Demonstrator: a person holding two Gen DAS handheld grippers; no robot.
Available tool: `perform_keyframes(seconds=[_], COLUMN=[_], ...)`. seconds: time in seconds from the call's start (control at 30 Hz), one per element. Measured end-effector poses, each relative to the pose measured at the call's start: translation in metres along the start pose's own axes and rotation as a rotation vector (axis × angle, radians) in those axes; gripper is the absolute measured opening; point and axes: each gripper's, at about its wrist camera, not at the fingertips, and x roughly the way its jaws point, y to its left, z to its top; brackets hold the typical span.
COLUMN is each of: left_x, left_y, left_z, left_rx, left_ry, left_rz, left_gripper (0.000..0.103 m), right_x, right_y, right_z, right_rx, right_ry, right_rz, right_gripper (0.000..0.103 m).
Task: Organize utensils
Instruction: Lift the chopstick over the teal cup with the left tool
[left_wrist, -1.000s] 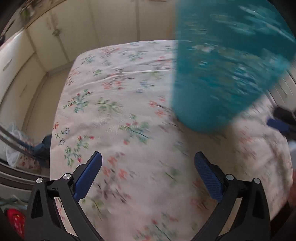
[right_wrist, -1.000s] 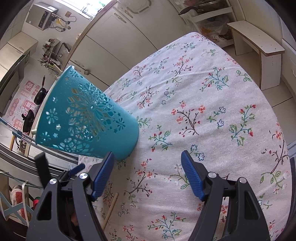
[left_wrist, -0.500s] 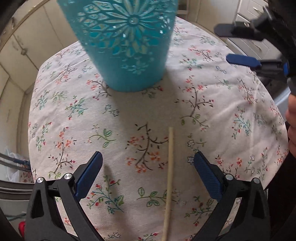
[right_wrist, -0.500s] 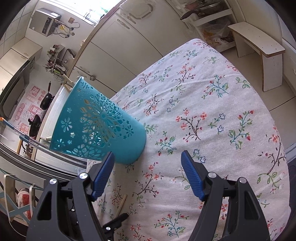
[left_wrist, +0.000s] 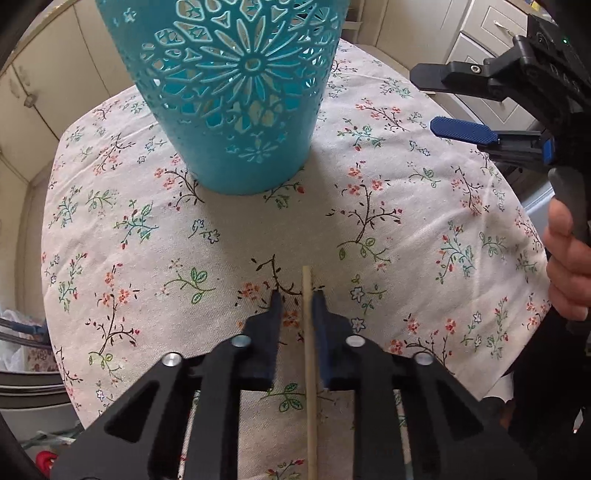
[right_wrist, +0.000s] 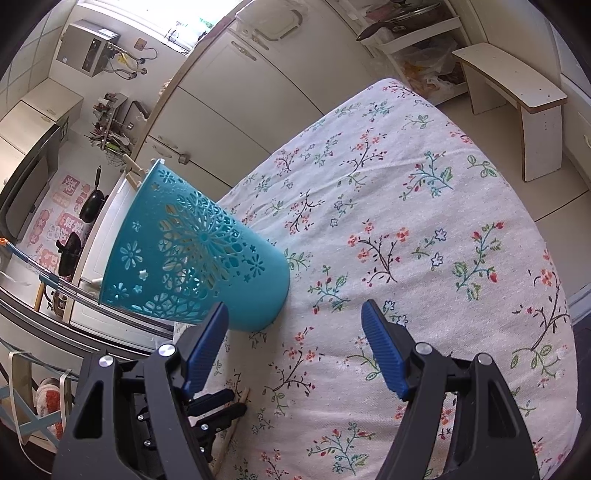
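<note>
A teal cut-out utensil holder (left_wrist: 236, 92) (right_wrist: 192, 258) stands on the floral tablecloth (left_wrist: 406, 221), with wooden stick ends (right_wrist: 133, 173) poking over its rim. A thin wooden chopstick (left_wrist: 309, 369) (right_wrist: 232, 428) lies on the cloth in front of it. My left gripper (left_wrist: 297, 295) (right_wrist: 218, 402) points steeply down over the chopstick. Its jaws are closing with the chopstick between them: the stick lies against the right pad and a narrow gap shows on the left. My right gripper (right_wrist: 295, 314) (left_wrist: 454, 103) hangs open beside the holder, with nothing between its fingers.
A person's hand (left_wrist: 569, 258) grips the right tool's handle at the table's right edge. Cream cabinets (right_wrist: 240, 92) line the far side. A white bench (right_wrist: 517, 88) stands on the floor beyond the table corner.
The left gripper has swung from the bare cloth to above the chopstick, and its jaws went from wide apart to nearly together around it. The right gripper has stayed put.
</note>
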Motion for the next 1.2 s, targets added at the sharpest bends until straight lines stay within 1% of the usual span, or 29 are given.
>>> perform_keyframes(seconds=[0.13, 0.2, 0.27, 0.37, 0.43, 0.53, 0.57, 0.6, 0.67, 0.77, 0.8, 0.83, 0.9, 0.97, 1.1, 1.2], left_x=[-0.002, -0.002, -0.001, -0.009, -0.03, -0.075, -0.096, -0.112, -0.15, -0.186, -0.198, -0.206, -0.215, -0.213, -0.196, -0.177], left_y=[-0.005, -0.009, -0.013, -0.013, -0.004, 0.012, 0.018, 0.021, 0.03, 0.037, 0.04, 0.043, 0.045, 0.045, 0.049, 0.05], left_z=[-0.004, -0.006, -0.006, -0.004, -0.002, 0.002, 0.005, 0.008, 0.018, 0.039, 0.048, 0.054, 0.07, 0.088, 0.114, 0.126], left_rx=[0.039, 0.052, 0.066, 0.05, 0.001, -0.075, -0.099, -0.109, -0.135, -0.17, -0.192, -0.207, -0.23, -0.253, -0.287, -0.312], left_ry=[0.007, 0.011, 0.011, -0.023, -0.076, -0.175, -0.223, -0.263, -0.376, -0.528, -0.598, -0.648, -0.748, -0.815, -0.892, -0.925], left_rz=[0.016, 0.013, 0.025, 0.027, 0.011, -0.053, -0.079, -0.084, -0.112, -0.117, -0.111, -0.102, -0.088, -0.068, -0.027, 0.004], left_gripper=[0.011, 0.005, 0.005, 0.005, 0.005, 0.005, 0.005, 0.005, 0.005, 0.005, 0.005, 0.005, 0.005, 0.005, 0.005, 0.005], right_x=[0.0, 0.0, 0.001, -0.001, -0.002, -0.004, -0.004, -0.005, -0.005, -0.005, -0.005, -0.005, -0.004, -0.004, -0.003, -0.001], right_y=[-0.001, -0.001, -0.001, -0.002, -0.002, -0.002, -0.002, -0.002, -0.002, -0.001, -0.001, -0.001, -0.003, -0.004, -0.004, -0.006], right_z=[0.0, 0.0, 0.0, 0.0, 0.001, 0.001, 0.001, 0.002, 0.002, 0.001, 0.001, 0.001, 0.002, 0.002, 0.001, 0.001], right_rx=[0.001, 0.0, 0.001, 0.005, 0.008, 0.01, 0.01, 0.011, 0.014, 0.009, 0.01, 0.012, 0.019, 0.021, 0.024, 0.029], right_ry=[0.001, 0.001, 0.001, -0.004, -0.005, -0.007, -0.008, -0.007, -0.006, -0.006, -0.006, -0.005, -0.004, -0.004, 0.001, 0.013], right_rz=[-0.007, -0.011, -0.013, -0.014, -0.012, -0.003, -0.001, 0.002, 0.01, 0.013, 0.013, 0.013, 0.012, 0.014, 0.018, 0.022], right_gripper=[0.072, 0.072, 0.072, 0.072, 0.072, 0.072, 0.072, 0.072, 0.072, 0.072, 0.072, 0.072, 0.072, 0.072, 0.072, 0.072])
